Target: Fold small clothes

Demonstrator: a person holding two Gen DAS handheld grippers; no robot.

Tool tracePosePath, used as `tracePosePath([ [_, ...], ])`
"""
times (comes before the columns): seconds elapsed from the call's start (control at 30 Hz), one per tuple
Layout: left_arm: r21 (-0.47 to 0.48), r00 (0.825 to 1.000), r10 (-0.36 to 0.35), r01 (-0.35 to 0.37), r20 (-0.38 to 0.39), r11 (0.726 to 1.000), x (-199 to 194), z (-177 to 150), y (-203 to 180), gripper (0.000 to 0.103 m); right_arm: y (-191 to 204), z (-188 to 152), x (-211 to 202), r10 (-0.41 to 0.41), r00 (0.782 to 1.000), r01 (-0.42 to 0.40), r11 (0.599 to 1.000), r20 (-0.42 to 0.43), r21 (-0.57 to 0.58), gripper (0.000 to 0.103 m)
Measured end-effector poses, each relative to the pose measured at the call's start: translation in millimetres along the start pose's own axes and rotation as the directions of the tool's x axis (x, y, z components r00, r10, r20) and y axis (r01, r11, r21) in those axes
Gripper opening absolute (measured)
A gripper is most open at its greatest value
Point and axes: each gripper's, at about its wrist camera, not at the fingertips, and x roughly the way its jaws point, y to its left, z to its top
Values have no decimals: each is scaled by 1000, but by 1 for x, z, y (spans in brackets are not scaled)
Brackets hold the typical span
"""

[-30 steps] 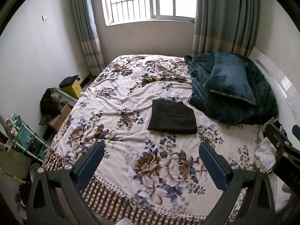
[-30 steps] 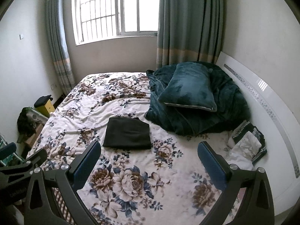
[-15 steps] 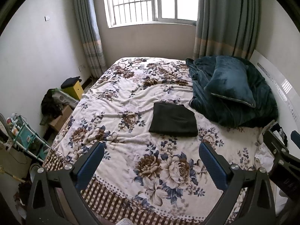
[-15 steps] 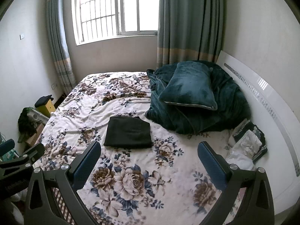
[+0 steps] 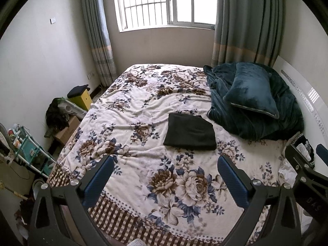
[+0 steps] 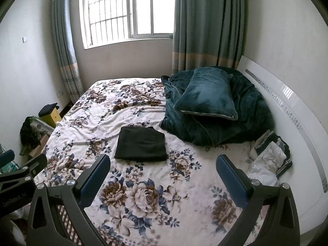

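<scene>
Left wrist view: the folded black garment (image 5: 190, 132) lies on the floral bedspread (image 5: 143, 106), ahead of both wide, empty tongs, left gripper (image 5: 165, 179) and right gripper (image 6: 163, 178); neither seems clearly nearer.

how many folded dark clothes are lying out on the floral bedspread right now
1. The folded dark garment lies flat mid-bed on the floral bedspread, beside the teal blanket heap. Others may be hidden in the crumpled pile by the headboard.
</scene>
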Motion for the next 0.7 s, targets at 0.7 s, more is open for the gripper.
tracePosePath([
  [0.7,-11,1000,4,-4,10,1000,-2,-5,-1,103,5,-8,-7,-6,1000,6,1000,3,6,103],
])
